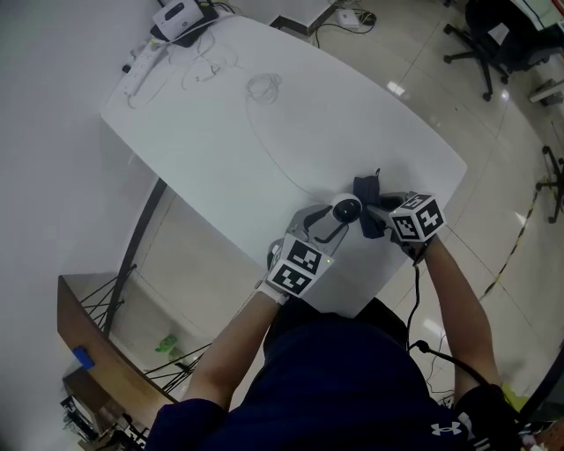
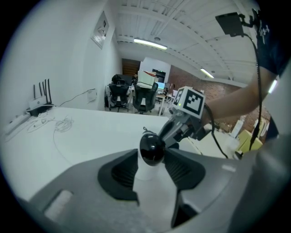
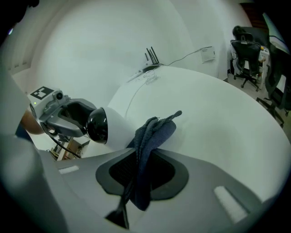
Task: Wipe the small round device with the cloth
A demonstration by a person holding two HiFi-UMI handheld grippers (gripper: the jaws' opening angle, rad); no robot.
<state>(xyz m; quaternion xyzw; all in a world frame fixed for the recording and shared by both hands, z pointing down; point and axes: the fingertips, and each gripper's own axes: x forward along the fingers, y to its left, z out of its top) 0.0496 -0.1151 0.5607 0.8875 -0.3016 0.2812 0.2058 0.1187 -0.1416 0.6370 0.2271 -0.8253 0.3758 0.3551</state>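
The small round device (image 1: pixel 346 210), a white body with a glossy black dome, stands near the table's front edge. My left gripper (image 1: pixel 330 225) is shut on its white body (image 2: pixel 148 175), and the black dome (image 2: pixel 151 149) rises just past the pads. My right gripper (image 1: pixel 381 217) is shut on a dark blue cloth (image 1: pixel 368 195), which hangs bunched out of its jaws (image 3: pixel 148 136). The cloth's free end sits right beside the device (image 3: pixel 109 127), at its right side. I cannot tell whether they touch. The right gripper (image 2: pixel 184 125) shows just behind the dome in the left gripper view.
The white table (image 1: pixel 264 150) carries a router (image 1: pixel 181 18), a white power strip (image 1: pixel 141 72) and thin coiled cables (image 1: pixel 263 86) at its far end. Office chairs (image 1: pixel 493 35) stand on the floor beyond. The table's near edge runs just under both grippers.
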